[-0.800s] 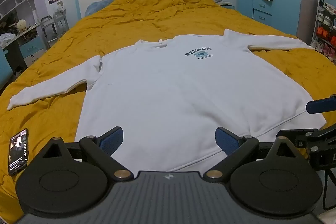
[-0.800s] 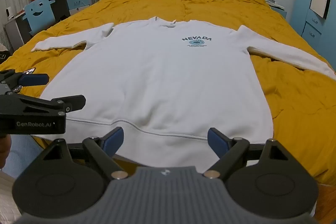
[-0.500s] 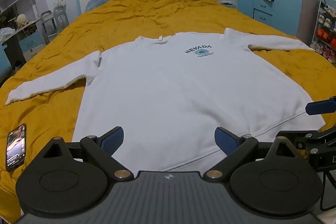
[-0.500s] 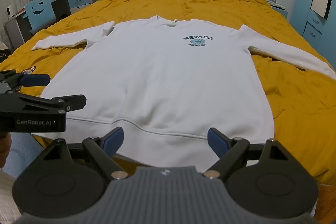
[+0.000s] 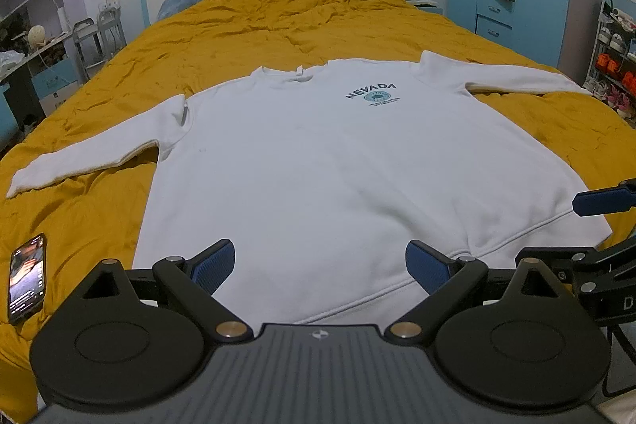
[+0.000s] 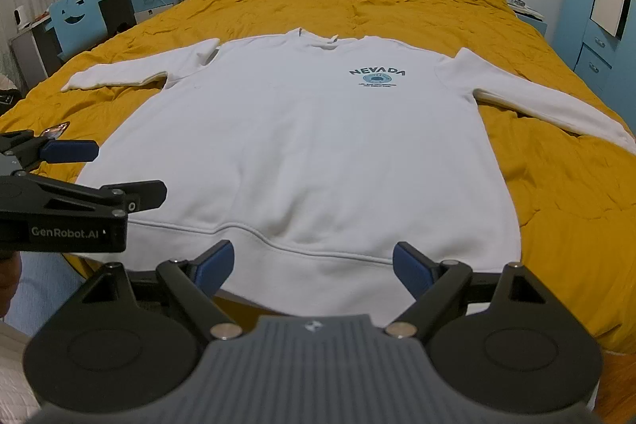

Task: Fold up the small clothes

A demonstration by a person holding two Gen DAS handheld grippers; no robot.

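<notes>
A white sweatshirt (image 5: 338, 161) with a blue NEVADA print lies flat, face up, on the yellow bedspread (image 5: 298, 22), both sleeves spread out to the sides. It also shows in the right wrist view (image 6: 310, 145). My left gripper (image 5: 320, 263) is open and empty, hovering just above the hem near the bed's front edge. My right gripper (image 6: 313, 265) is open and empty above the hem, further right. Each gripper shows at the edge of the other's view.
A phone (image 5: 26, 279) with its screen lit lies on the bedspread at the front left. A desk, shelves and a blue chair (image 6: 79, 18) stand left of the bed. Blue cabinets (image 5: 505, 6) and a shoe rack (image 5: 612, 74) stand on the right.
Both grippers have stayed open over the hem. The left wrist view has shifted slightly, with the sweatshirt and phone sitting a little lower in view.
</notes>
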